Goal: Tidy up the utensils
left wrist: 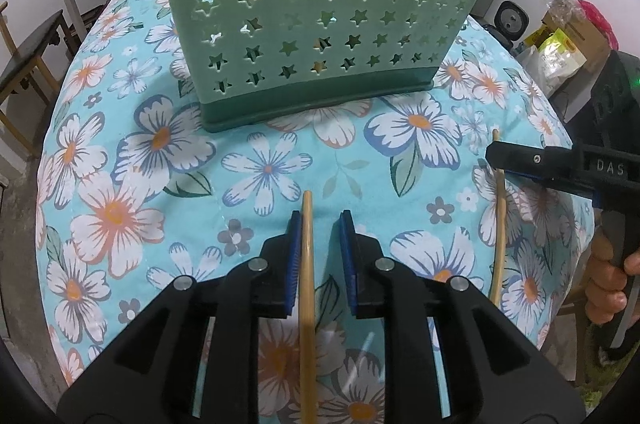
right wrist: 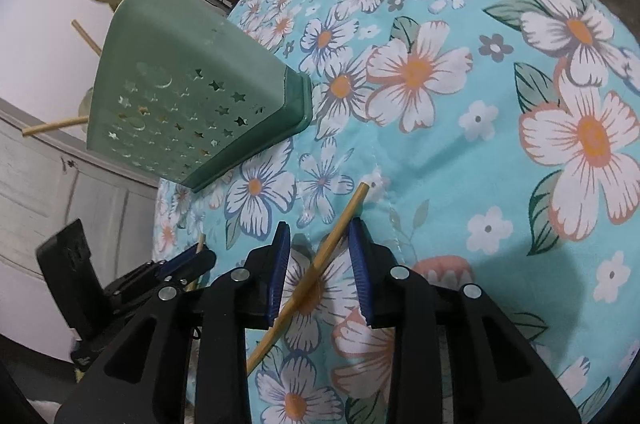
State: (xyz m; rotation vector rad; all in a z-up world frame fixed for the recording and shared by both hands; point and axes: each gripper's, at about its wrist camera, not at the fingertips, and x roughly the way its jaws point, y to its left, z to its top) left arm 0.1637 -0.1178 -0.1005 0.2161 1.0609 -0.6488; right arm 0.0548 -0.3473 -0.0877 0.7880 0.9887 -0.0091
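Lying between each gripper's parted fingers (left wrist: 294,264), one chopstick (left wrist: 307,284) apiece

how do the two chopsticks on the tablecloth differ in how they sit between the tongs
The left chopstick runs straight along the left tongs, close beside one blue pad, with a clear gap to the other. The right chopstick lies diagonally across the right tongs, its tip near the opposite pad. Both are plain bamboo sticks lying on the floral tablecloth, between open tongs, in front of the green holder.
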